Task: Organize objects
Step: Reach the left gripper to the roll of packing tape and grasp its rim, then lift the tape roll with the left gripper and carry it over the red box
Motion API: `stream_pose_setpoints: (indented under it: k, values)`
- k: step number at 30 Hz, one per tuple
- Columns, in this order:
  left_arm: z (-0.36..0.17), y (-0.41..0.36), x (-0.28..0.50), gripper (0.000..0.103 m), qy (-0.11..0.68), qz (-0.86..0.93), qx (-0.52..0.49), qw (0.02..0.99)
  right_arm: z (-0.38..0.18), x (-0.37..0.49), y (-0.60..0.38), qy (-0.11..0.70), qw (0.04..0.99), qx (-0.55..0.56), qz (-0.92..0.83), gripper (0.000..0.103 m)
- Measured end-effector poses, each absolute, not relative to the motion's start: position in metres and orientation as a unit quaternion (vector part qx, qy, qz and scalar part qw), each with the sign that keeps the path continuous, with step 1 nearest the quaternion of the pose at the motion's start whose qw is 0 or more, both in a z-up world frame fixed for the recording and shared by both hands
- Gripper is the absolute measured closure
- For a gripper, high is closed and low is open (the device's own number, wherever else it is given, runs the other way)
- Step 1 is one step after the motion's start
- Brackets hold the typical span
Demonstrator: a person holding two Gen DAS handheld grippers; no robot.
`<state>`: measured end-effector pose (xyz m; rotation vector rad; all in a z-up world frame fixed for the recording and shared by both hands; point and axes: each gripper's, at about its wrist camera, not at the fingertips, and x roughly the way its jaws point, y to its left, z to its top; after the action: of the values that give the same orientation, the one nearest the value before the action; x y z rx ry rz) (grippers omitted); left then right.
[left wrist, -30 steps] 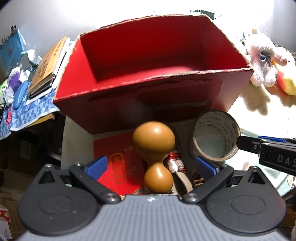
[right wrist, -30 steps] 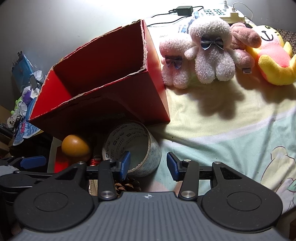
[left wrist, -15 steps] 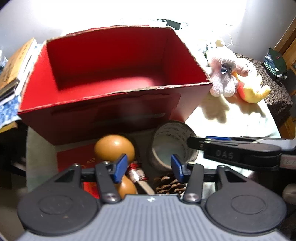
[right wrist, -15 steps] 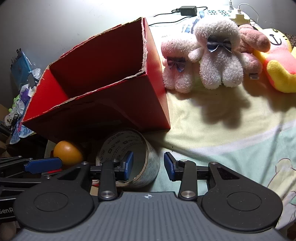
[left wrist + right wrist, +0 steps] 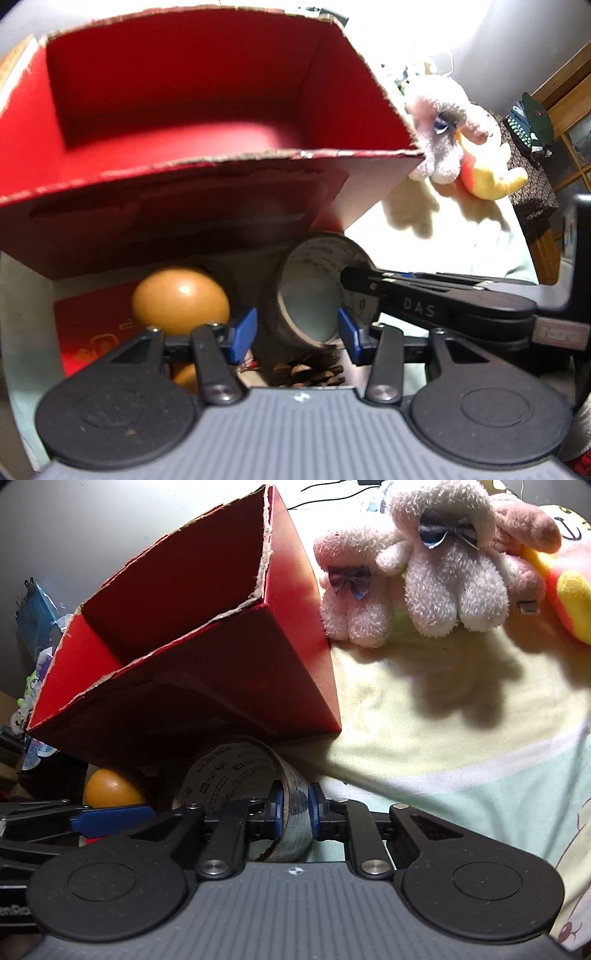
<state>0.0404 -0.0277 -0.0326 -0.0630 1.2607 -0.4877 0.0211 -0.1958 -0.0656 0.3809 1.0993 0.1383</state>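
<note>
A roll of printed packing tape [image 5: 229, 775] stands on edge just in front of the open red cardboard box [image 5: 207, 701]. My right gripper [image 5: 296, 808] is shut on the roll's near wall, one pad inside the ring and one outside. From the left wrist view it reaches in from the right onto the tape roll [image 5: 271, 314]. My left gripper [image 5: 295, 339] hangs above a pine cone [image 5: 310, 369], its jaws narrowed with nothing pressed between them. An orange-brown gourd [image 5: 181, 299] lies to its left. The box [image 5: 207, 177] is empty.
Pink and white plush toys [image 5: 443, 572] and a yellow one [image 5: 569, 590] lie right of the box on a pale bedsheet [image 5: 443, 720]. A red printed card [image 5: 88, 325] lies under the gourd. Clutter fills the far left [image 5: 37, 616].
My right gripper sank and closed onto the tape roll's wall. My left gripper narrowed from wide open and swung from the gourd toward the roll.
</note>
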Motion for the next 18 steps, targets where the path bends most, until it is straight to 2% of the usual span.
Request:
stream_pose_setpoints:
  k: [2,4,5,6,11,18]
  values:
    - [-0.039,-0.029,0.043,0.057,0.591,-0.229,-0.035,0.773,-0.065,0.019,-0.198,0.518,0.833,0.182,0.063,0.091]
    - [-0.041,-0.027,0.044,0.064,0.597,-0.233,-0.04,0.767,-0.064,0.017,-0.2,0.517,0.834,0.185,0.061,0.092]
    - [-0.042,-0.028,0.044,0.076,0.598,-0.237,-0.04,0.765,-0.064,0.016,-0.201,0.516,0.834,0.188,0.06,0.092]
    - [-0.041,-0.029,0.044,0.079,0.6,-0.242,-0.04,0.762,-0.063,0.014,-0.203,0.514,0.835,0.191,0.057,0.092]
    - [-0.025,-0.039,0.038,0.081,0.575,-0.27,-0.021,0.772,-0.045,0.002,-0.211,0.493,0.849,0.188,0.041,0.092]
    - [0.032,-0.043,0.029,0.081,0.496,-0.329,-0.003,0.803,0.013,-0.015,-0.225,0.433,0.881,0.189,0.028,0.091]
